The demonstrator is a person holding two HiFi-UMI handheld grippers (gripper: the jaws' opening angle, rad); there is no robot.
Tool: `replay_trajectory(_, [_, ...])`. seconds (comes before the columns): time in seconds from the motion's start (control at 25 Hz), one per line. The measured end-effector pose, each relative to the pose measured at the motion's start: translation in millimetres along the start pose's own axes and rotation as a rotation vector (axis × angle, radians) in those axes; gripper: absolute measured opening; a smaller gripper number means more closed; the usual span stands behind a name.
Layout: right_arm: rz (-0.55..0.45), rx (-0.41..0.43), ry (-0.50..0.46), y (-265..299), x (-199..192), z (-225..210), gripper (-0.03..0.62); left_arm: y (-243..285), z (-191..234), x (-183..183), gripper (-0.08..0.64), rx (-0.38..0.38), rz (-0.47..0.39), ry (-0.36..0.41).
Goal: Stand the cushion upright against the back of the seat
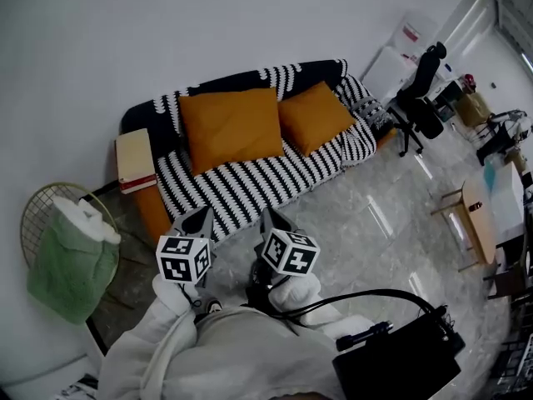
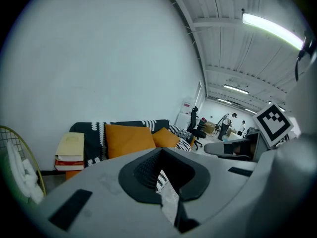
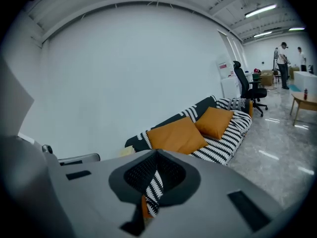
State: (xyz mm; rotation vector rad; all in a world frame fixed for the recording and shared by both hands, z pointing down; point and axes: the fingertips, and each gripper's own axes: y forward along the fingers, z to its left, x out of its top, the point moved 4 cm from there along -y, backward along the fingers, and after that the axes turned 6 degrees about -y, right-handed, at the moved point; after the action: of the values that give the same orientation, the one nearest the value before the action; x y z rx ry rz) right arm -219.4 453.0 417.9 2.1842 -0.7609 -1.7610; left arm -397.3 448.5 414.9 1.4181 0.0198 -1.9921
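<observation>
Facing the sofa [image 1: 250, 186], I have left claw [image 1: 197, 222] and right claw [image 1: 273, 221] shut, empty. Two orange cushions [image 1: 231, 127] lean on it ahead.

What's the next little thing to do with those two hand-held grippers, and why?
Probably carry both forward to the sofa. The left hand-held gripper and the right hand-held gripper are shut, hold nothing and sit short of it, over the floor. The smaller orange cushion seems to lie back more than the larger orange cushion, so I would head for that one.
</observation>
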Motion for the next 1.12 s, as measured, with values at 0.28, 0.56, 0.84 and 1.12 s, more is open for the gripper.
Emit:
replay_trajectory(0.28, [0.013, 0.029, -0.005, 33, 45, -49, 0.061, 65, -34, 24, 0.006, -0.004, 0.012, 0.014])
replay_trajectory(0.56, [-0.007, 0.06, -0.013, 45, 59, -79, 0.061, 92, -52, 27, 0.006, 0.023, -0.013, 0.035])
replay_trajectory(0.84, [0.021, 0.088, -0.038, 79, 94, -130, 0.061, 158, -71, 43, 0.006, 0.051, -0.016, -0.008])
replay_trajectory(1.12, [0.044, 0.082, -0.005, 99, 109, -187, 0.061, 209, -96, 42, 0.006, 0.055, 0.028, 0.0])
